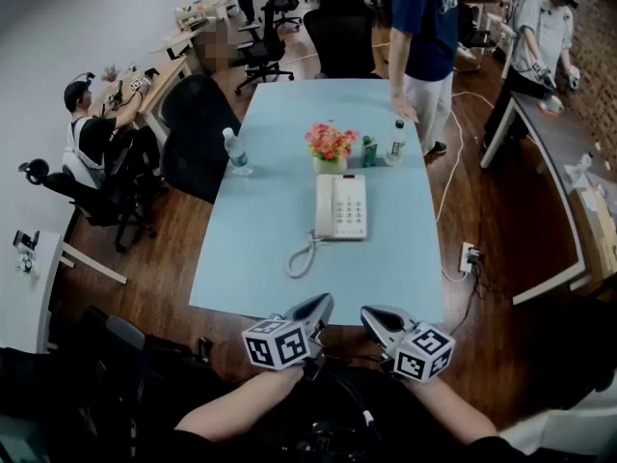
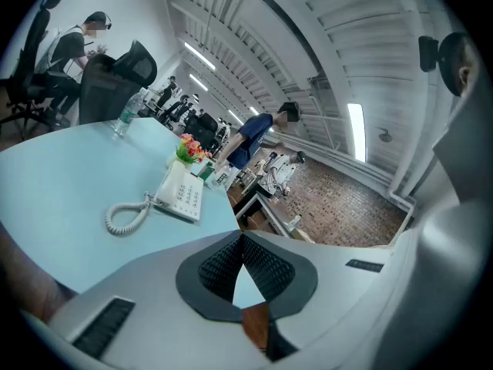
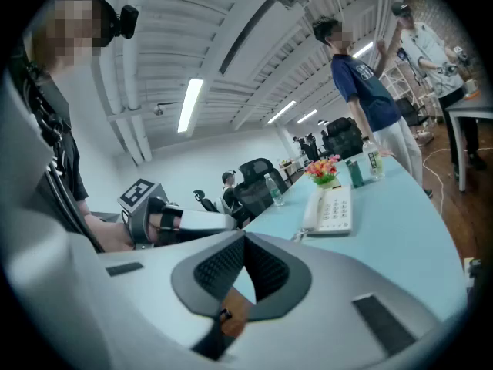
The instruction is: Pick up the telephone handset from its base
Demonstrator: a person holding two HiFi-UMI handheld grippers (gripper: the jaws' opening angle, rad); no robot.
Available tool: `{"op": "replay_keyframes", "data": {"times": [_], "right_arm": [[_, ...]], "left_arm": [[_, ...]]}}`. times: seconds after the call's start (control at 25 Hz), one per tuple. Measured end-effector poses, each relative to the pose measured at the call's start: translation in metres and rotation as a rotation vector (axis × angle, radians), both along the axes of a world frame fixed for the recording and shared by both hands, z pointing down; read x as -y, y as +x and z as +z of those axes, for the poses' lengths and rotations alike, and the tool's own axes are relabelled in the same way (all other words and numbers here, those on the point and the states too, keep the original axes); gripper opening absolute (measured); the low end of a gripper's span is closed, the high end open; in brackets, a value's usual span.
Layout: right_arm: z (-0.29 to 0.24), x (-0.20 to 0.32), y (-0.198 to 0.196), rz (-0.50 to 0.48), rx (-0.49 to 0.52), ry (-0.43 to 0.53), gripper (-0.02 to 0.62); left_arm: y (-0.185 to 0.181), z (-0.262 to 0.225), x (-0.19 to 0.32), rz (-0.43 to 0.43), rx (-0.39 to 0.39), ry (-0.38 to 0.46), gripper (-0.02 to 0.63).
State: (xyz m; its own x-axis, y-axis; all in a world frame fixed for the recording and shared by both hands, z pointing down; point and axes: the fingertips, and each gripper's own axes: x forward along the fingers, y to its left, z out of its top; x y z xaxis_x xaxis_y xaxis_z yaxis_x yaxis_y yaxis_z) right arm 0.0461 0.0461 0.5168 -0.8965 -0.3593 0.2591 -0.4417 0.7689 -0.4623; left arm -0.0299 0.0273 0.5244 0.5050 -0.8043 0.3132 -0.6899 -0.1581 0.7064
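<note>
1. The handset [image 1: 325, 206] lies in its cradle along the left side of the base [image 1: 351, 208]. It is straight ahead of both hand-held grippers and well apart from them, and nothing touches it.
2. A coiled cord [image 1: 303, 257] runs from the handset's near end and loops on the desk [image 1: 260, 268], between the base and the left hand-held gripper [image 1: 321, 304].
3. The left hand-held gripper sits at the desk's near edge and tilts slightly down toward the base. Its jaws are closed, the tips meet, and there is nothing between the pads.
4. The right hand-held gripper [image 1: 372, 314] is just beside the left one at the same edge, aimed much the same way. Its jaws are also closed tip to tip and hold nothing.
5. Just beyond the base, farther from the hand-held grippers, stands a pot of flowers [image 1: 331, 146]. A green can [image 1: 368, 151] and a bottle [image 1: 396, 143] stand to its right.
6. A second bottle [image 1: 236, 151] stands ahead and to the left of the left hand-held gripper, near the desk's left edge.
7. A black chair [image 1: 198, 133] stands by that left edge.
8. At the far right corner, a person in a dark shirt [image 1: 424, 27] stands with one hand at the desk's edge.
</note>
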Motion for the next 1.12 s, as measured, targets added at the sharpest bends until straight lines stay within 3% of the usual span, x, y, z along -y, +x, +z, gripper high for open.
{"op": "replay_keyframes", "data": {"times": [0.32,0.56,0.76,0.92,1.04,1.12], "right_arm": [[-0.014,0.069,-0.046,0.129,0.023,-0.023,0.017],[-0.002,0.089,-0.070,0.192,-0.002,-0.038,0.017],[0.003,0.104,-0.076,0.189,-0.036,-0.052,0.017],[0.000,0.121,-0.077,0.130,-0.062,-0.025,0.017],[-0.008,0.132,-0.068,0.073,-0.085,-0.002,0.017],[-0.014,0.143,-0.062,0.037,-0.090,0.004,0.017]], "left_arm": [[-0.055,-0.006,0.071,0.088,0.059,0.011,0.011],[-0.082,0.011,0.104,0.153,0.123,0.017,0.011],[-0.099,0.018,0.130,0.132,0.164,0.018,0.011],[-0.120,0.026,0.170,0.063,0.304,0.042,0.011],[-0.132,0.044,0.201,-0.018,0.430,-0.002,0.011],[-0.135,0.058,0.226,-0.059,0.471,-0.041,0.015]]}}
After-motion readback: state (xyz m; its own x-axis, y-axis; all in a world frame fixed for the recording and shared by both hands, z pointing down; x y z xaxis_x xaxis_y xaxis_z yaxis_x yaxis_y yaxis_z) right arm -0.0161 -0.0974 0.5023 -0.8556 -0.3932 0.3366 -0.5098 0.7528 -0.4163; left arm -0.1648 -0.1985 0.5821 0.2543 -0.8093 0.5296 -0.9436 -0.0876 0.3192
